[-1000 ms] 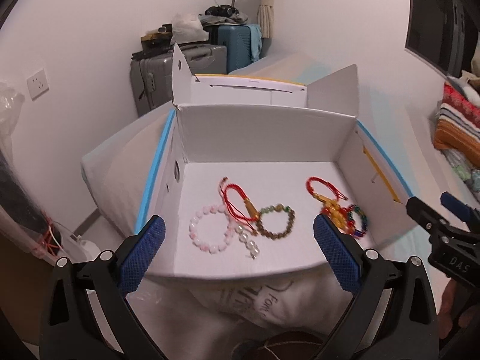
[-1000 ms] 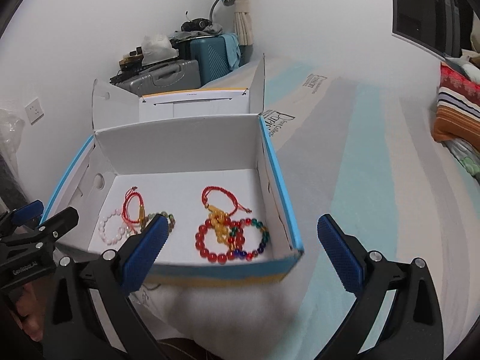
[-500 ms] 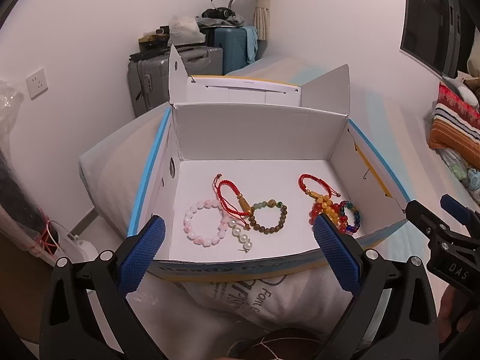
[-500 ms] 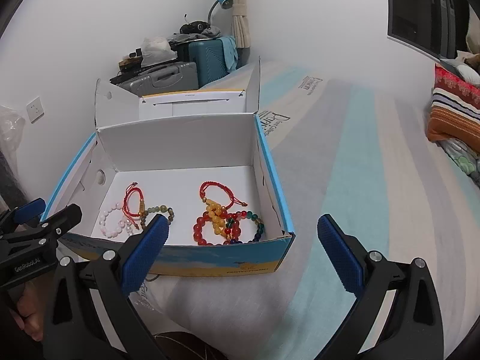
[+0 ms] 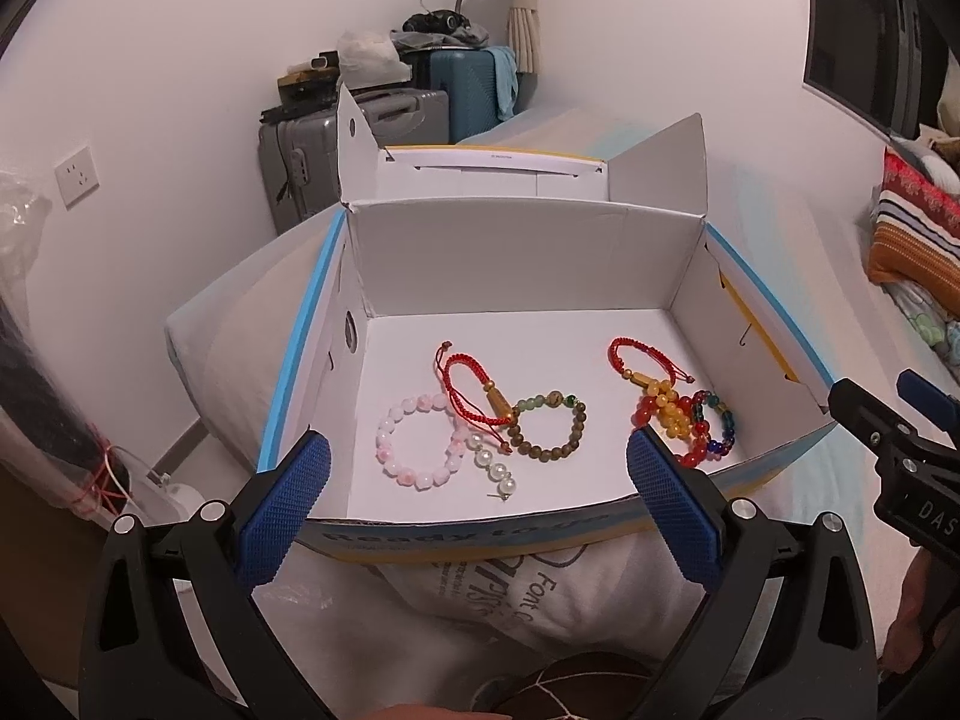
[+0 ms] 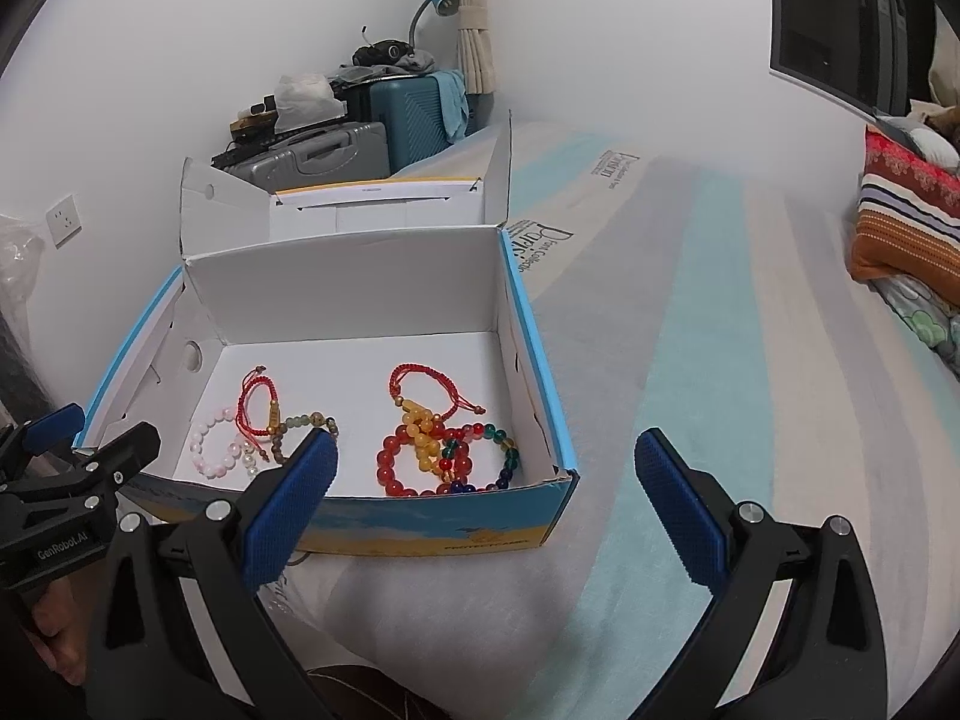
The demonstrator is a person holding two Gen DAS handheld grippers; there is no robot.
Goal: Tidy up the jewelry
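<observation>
Both claws gape wide and hold nothing — the left gripper (image 5: 477,507) and right gripper (image 6: 486,501) hang short of the open box (image 5: 456,531). Inside, pink bracelet (image 5: 414,441) at 7 o'clock, red bead bracelet (image 6: 399,462) at 5 o'clock.

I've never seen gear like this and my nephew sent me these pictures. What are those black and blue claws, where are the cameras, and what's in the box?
Each claw is a hand-held two-finger gripper with a camera looking along its fingers. One picture comes from the left gripper, the other from the right gripper. Both are open and hold nothing. An open cardboard box sits on a bed. Inside lie two clusters of bracelets: a pink bead bracelet with a red cord bracelet and an olive bead bracelet, and, apart from those, red, yellow and multicoloured beads.
</observation>
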